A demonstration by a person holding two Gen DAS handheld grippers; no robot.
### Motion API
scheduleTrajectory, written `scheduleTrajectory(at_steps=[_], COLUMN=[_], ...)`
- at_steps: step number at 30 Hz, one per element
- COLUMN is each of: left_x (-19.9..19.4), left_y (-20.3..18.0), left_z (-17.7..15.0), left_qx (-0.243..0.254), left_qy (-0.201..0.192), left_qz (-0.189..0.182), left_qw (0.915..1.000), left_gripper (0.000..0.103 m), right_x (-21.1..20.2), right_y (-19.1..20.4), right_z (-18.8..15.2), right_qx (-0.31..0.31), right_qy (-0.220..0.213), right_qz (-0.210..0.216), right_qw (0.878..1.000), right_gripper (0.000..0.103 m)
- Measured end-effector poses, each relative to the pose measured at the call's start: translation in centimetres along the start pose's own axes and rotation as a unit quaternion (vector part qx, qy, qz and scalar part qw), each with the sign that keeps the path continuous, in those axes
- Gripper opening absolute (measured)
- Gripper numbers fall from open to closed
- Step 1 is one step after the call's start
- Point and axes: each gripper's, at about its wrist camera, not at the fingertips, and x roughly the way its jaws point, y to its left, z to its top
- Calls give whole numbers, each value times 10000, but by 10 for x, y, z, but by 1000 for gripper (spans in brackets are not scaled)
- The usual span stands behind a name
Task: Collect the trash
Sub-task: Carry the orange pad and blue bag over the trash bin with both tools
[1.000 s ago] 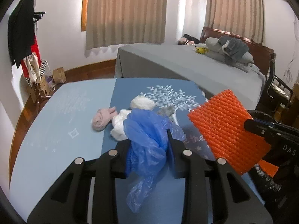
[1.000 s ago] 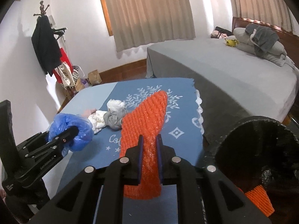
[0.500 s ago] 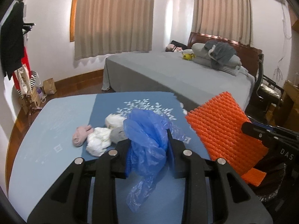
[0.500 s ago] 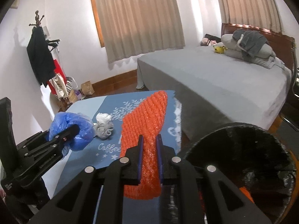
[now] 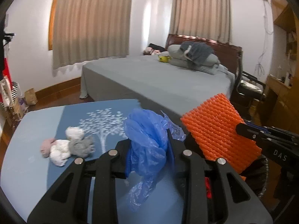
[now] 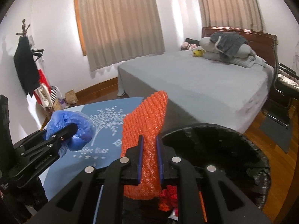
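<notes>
My left gripper is shut on a crumpled blue plastic bag, held above the blue table; it also shows in the right wrist view. My right gripper is shut on an orange foam net, held over the rim of a black-lined trash bin. The net also shows in the left wrist view. Red and orange scraps lie inside the bin. Crumpled white, grey and pink wads lie on the table.
A grey bed with pillows stands behind the table. A coat rack with clothes and bags stands at the left wall. A chair and wooden furniture stand at the right. A dark mat lies on the wood floor.
Both grippers have moved right and away from the table with their loads. The orange net now sits over the bin opening; the wads have slid to the left in view.
</notes>
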Motion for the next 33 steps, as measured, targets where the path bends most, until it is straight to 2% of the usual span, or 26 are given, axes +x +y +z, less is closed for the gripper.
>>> scheduleTrajectory(at_steps=[16, 33], left_x=[25, 57], left_y=[-81, -132], left_z=[2, -8], left_qx=[411, 658], left_qy=[17, 341], left_qz=[-750, -1231], left_qw=[9963, 9896], left_gripper=[29, 30], right_x=[-29, -41], right_y=[-67, -119], right_z=[-7, -25], right_qx=[372, 649], right_qy=[-81, 25], right_qz=[-637, -1049], right_qw=[9972, 9924], right_gripper=[13, 13])
